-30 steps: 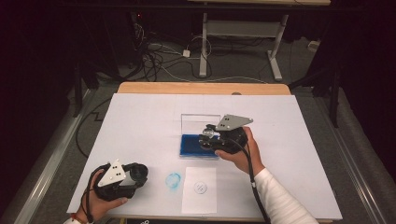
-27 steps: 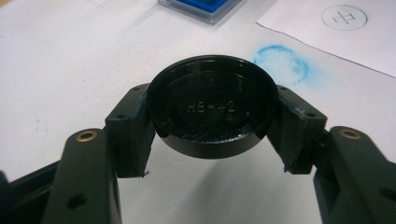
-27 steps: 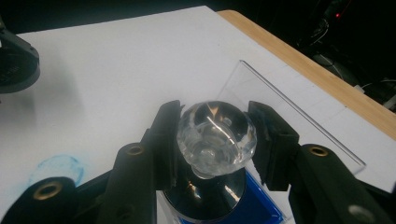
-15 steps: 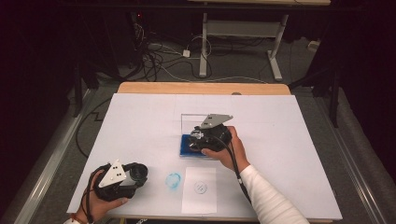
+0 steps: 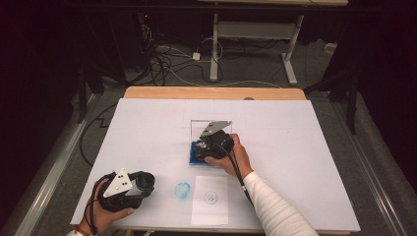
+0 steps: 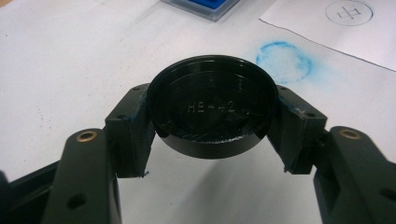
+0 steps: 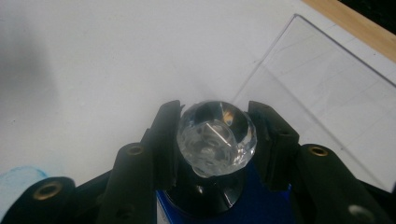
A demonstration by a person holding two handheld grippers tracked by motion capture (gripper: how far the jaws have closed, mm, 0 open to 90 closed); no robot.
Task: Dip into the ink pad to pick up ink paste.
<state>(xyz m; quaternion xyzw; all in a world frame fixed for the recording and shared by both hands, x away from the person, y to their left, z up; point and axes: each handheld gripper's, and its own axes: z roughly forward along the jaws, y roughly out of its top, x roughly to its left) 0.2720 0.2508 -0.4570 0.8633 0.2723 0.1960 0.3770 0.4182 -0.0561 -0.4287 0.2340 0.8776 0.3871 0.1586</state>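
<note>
Right tongs (image 7: pixel 215 135) clamped on stamp's faceted clear knob (image 7: pixel 216 140) over blue ink pad (image 5: pixel 199 154), mid-counter. Left tongs (image 6: pixel 212 123) gripping black round cap (image 6: pixel 212 112) near front-left corner.

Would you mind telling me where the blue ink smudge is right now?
In the high view, the blue ink smudge lies on the white table cover near the front edge, between the left gripper and the white paper sheet.
</note>
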